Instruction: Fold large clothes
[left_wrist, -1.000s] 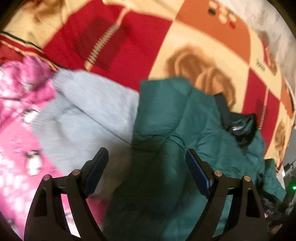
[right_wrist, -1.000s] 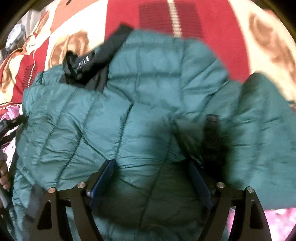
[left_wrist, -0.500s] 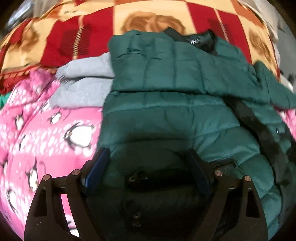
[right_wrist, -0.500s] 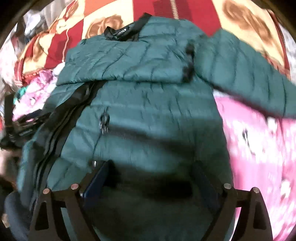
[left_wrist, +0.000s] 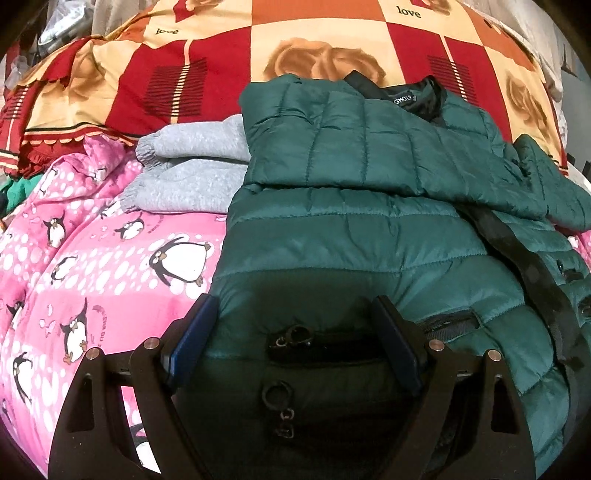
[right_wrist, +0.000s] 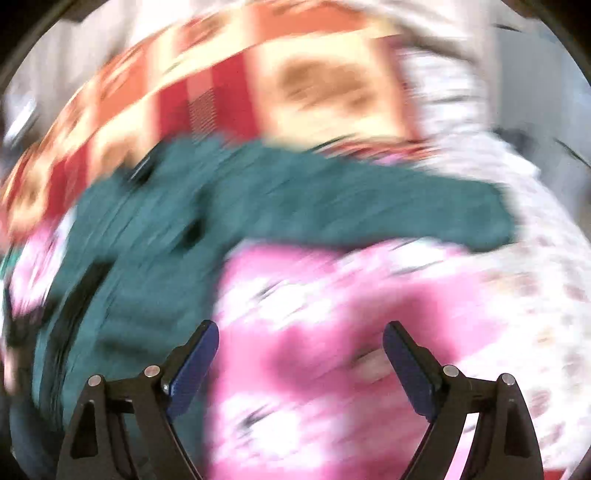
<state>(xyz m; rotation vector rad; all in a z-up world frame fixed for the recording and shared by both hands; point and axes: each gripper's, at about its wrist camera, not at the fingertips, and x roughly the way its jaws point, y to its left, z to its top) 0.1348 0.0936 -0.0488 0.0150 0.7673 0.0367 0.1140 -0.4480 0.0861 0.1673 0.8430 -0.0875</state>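
Note:
A dark green quilted puffer jacket (left_wrist: 351, 229) lies on the bed, its upper part folded down over the body, black collar at the far end. My left gripper (left_wrist: 295, 332) is open, its jaws standing wide over the jacket's near hem beside a zip pocket. In the blurred right wrist view the jacket (right_wrist: 177, 229) lies to the left with one sleeve (right_wrist: 424, 210) stretched out to the right. My right gripper (right_wrist: 301, 354) is open and empty above the pink blanket (right_wrist: 332, 332), right of the jacket.
A grey knit sweater (left_wrist: 192, 173) lies left of the jacket. A pink penguin-print blanket (left_wrist: 92, 277) covers the near bed; a red, orange and cream checked blanket (left_wrist: 221, 62) covers the far part. A white patterned cloth (right_wrist: 517, 295) lies at the right.
My left gripper has drawn back to the jacket's near hem. My right gripper has swung off the jacket to the right and now hangs over the pink blanket, its view blurred by motion.

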